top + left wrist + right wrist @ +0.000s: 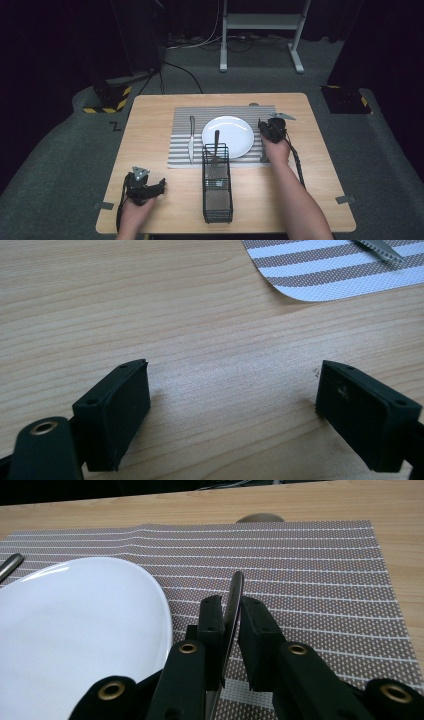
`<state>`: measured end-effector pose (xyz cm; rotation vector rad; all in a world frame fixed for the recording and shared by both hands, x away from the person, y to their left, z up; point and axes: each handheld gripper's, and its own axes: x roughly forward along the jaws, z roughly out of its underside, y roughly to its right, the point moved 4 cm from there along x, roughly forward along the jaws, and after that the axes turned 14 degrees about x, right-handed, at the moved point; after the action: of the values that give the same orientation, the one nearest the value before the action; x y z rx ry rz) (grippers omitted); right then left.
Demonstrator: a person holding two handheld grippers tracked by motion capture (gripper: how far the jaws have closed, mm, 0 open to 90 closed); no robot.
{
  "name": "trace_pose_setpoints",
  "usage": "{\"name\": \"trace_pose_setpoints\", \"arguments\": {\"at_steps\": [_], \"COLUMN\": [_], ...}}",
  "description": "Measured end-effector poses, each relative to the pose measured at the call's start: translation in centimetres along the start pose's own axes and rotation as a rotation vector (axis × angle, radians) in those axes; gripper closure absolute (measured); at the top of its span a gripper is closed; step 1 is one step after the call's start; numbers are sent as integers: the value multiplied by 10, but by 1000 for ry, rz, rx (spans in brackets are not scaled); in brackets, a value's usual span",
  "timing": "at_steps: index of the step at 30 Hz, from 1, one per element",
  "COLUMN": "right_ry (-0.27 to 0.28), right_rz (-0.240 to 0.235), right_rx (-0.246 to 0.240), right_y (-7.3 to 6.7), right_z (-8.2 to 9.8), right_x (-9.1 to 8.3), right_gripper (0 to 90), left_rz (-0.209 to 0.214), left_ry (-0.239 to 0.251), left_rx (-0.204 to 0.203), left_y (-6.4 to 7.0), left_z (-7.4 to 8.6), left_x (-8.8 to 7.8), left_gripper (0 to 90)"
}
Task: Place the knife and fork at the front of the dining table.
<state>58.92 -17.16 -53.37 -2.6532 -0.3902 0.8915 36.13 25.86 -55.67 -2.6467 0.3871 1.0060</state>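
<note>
A white plate (pixel 235 129) (pixel 75 630) sits on a striped placemat (pixel 179 150) (pixel 310 580). Left of the plate lies a knife (pixel 191 141), whose tip (pixel 381 247) reaches the mat's corner (pixel 340 270). My right gripper (pixel 268 128) (pixel 231 605) is just right of the plate, low over the mat, shut on the thin handle of a metal utensil (pixel 234 592). The utensil's other end (pixel 263 158) pokes out by the hand. At the table's front left, my left gripper (pixel 151 188) (pixel 232 385) rests open over bare wood with nothing between its jaws.
A black wire basket (pixel 217 200) stands in front of the plate with a metal utensil (pixel 216 142) leaning in its far end. A small grey round thing (pixel 254 104) (pixel 260 517) lies at the mat's far edge. Grey tape tabs (pixel 345 199) mark the table's front corners.
</note>
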Motion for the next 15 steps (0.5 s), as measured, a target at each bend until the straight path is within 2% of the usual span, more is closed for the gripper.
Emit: {"name": "trace_pose_setpoints", "arguments": {"at_steps": [9,15], "right_ry": [-23,-15], "right_rz": [15,14], "right_rx": [7,-3], "right_y": [0,-2], "right_z": [1,0], "right_x": [1,-3], "right_gripper": [777,734], "left_rz": [3,1], "left_ry": [2,0], "left_rx": [-2,1], "left_y": [0,0], "left_z": [0,0], "left_x": [0,0], "left_gripper": [141,141]}}
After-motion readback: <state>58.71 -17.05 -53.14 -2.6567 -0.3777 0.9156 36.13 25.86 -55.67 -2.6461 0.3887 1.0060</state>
